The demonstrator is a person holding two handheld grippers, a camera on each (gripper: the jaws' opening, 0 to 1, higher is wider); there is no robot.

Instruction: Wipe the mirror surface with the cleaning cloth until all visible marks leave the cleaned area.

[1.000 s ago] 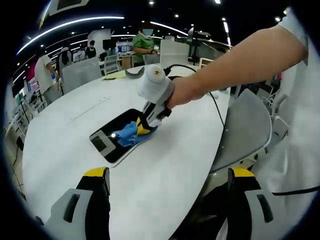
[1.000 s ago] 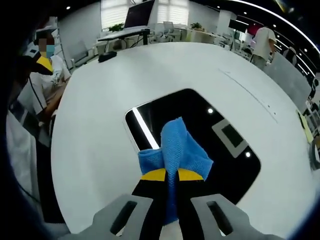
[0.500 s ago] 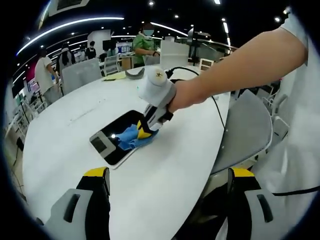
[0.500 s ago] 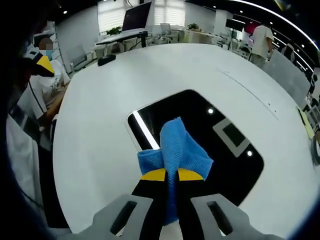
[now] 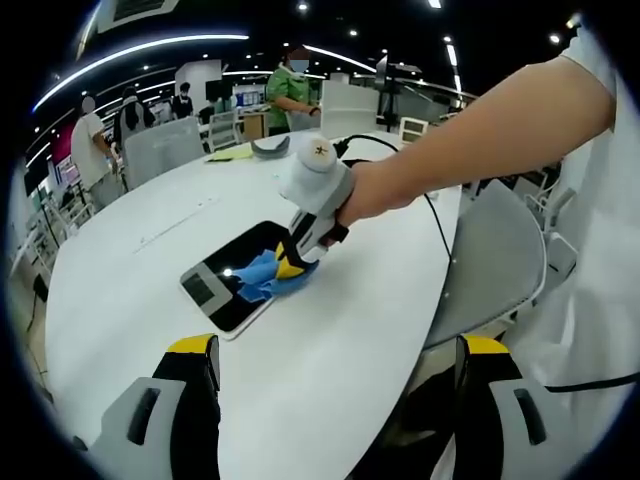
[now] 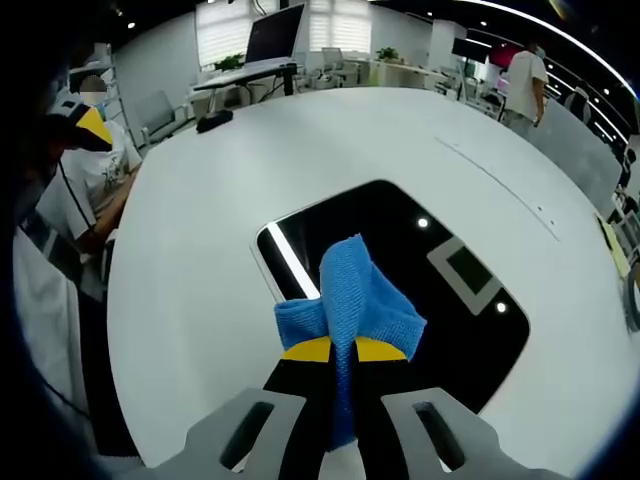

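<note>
A dark rectangular mirror (image 6: 400, 260) lies flat on the white round table (image 6: 200, 230), reflecting ceiling lights. My right gripper (image 6: 344, 350) is shut on a blue cleaning cloth (image 6: 352, 300), which presses on the mirror's near edge. In the left gripper view the same mirror (image 5: 225, 275) and blue cloth (image 5: 265, 275) lie mid-table, with the right gripper (image 5: 290, 265) held down on them by a person's hand. My left gripper (image 5: 335, 345) hovers open above the table's near edge, with nothing between its yellow-tipped fingers (image 5: 193, 346).
A grey chair (image 5: 490, 260) stands at the table's right side. A black cable (image 5: 430, 210) trails across the table behind the hand. Papers and a dark object (image 5: 265, 146) lie at the far edge. People stand in the background office.
The right gripper with the cloth slid slightly along the mirror's near edge; the right gripper view shifted a little. The left gripper stayed put.
</note>
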